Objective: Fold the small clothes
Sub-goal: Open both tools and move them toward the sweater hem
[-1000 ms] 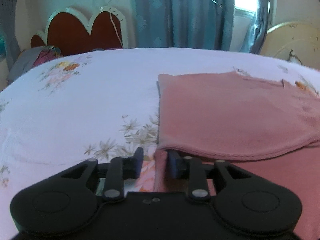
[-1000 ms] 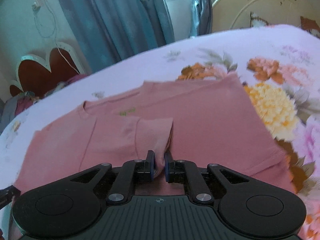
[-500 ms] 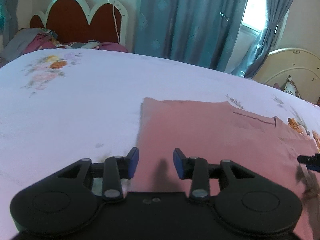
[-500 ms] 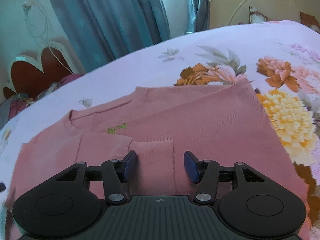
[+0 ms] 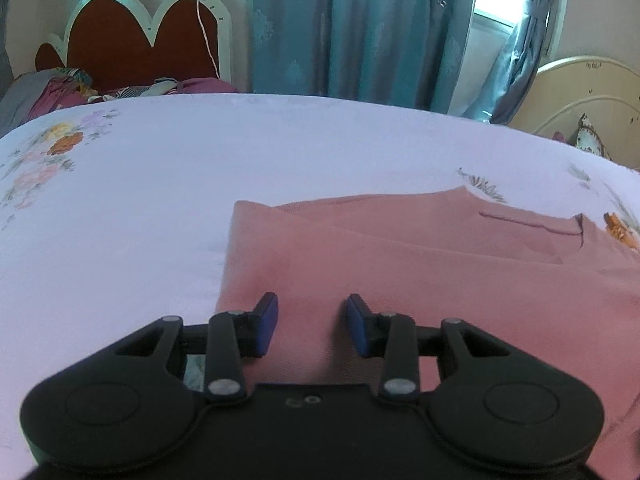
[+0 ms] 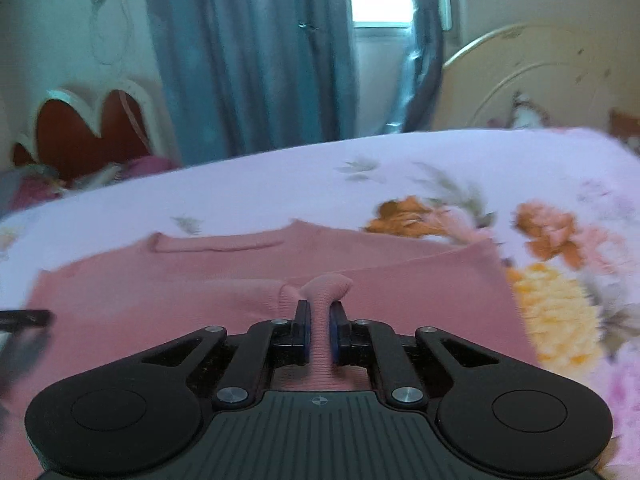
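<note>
Fingers [image 6: 302, 328] of the right gripper [image 6: 319, 330] pinch a raised fold of the pink top [image 6: 200, 292]; the cloth bulges up in a rounded ridge just past the blue pads. Their jaws have just closed on that fold. Right view is motion-blurred.

Left gripper [image 5: 312, 330]: fingers [image 5: 267, 322] spread, nothing pressed between them. Pink cloth lies under and between the tips; whether the tips touch it cannot be told. Jaws have opened a little further over the last second, then held.

Pink top [image 5: 400, 272] lies flat on the bed [image 5: 160, 184], on a white sheet printed with flowers. Left edge folded straight; one layer laid over another, neckline toward the far side. Left gripper sits near the top's near left corner.

Background: blue curtains [image 5: 360, 28], red scalloped headboard [image 5: 132, 40] with bundled clothes [image 5: 60, 88] in front, cream headboard [image 5: 592, 92] at right.
</note>
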A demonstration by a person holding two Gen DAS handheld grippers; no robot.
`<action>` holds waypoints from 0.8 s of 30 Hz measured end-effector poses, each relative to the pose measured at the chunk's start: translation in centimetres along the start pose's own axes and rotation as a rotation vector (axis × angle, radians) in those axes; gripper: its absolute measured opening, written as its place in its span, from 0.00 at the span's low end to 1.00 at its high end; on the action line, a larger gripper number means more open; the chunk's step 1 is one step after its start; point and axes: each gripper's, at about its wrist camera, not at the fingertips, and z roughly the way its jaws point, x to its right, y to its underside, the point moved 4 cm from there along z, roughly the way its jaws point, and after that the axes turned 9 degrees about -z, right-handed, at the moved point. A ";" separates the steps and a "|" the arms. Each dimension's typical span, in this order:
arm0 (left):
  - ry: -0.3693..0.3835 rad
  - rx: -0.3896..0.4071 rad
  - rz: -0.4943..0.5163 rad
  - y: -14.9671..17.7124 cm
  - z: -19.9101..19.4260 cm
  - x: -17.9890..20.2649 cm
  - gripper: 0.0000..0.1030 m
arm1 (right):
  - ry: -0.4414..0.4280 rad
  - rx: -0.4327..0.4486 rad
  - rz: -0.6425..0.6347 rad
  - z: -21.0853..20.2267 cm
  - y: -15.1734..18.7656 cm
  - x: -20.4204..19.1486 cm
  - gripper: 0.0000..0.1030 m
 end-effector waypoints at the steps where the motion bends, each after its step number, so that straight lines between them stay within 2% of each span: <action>1: -0.003 0.004 0.010 0.0 0.0 0.1 0.37 | -0.002 -0.041 0.020 0.9 0.7 0.4 0.05; 10: 0.004 0.028 0.019 -0.9 -0.7 0.5 0.36 | -0.036 0.032 0.066 -1.4 -0.9 1.3 0.06; 13: 0.008 0.027 0.028 -1.4 -0.4 1.0 0.36 | -0.064 0.021 0.067 -1.6 -0.9 0.9 0.08; 14: 0.005 0.026 0.030 -1.5 -0.2 1.1 0.36 | -0.068 0.017 0.070 -1.8 -0.8 0.7 0.12; 16: -0.003 0.012 0.035 -1.3 0.4 1.2 0.38 | -0.073 0.013 0.072 -2.1 -0.1 0.3 0.30; 17: -0.010 -0.005 0.040 -1.1 0.8 1.2 0.38 | -0.071 0.015 0.064 -2.2 0.3 0.1 0.43; 20: -0.020 0.014 0.076 -0.5 1.1 1.3 0.40 | -0.056 -0.053 0.008 -1.3 1.9 -0.8 0.43; 23: -0.022 0.017 0.098 -0.3 0.8 1.3 0.40 | -0.039 -0.057 -0.036 -1.2 2.7 -0.8 0.41; 24: -0.023 0.014 0.096 -0.3 0.7 1.2 0.41 | -0.036 -0.061 -0.038 -1.3 2.6 -0.7 0.33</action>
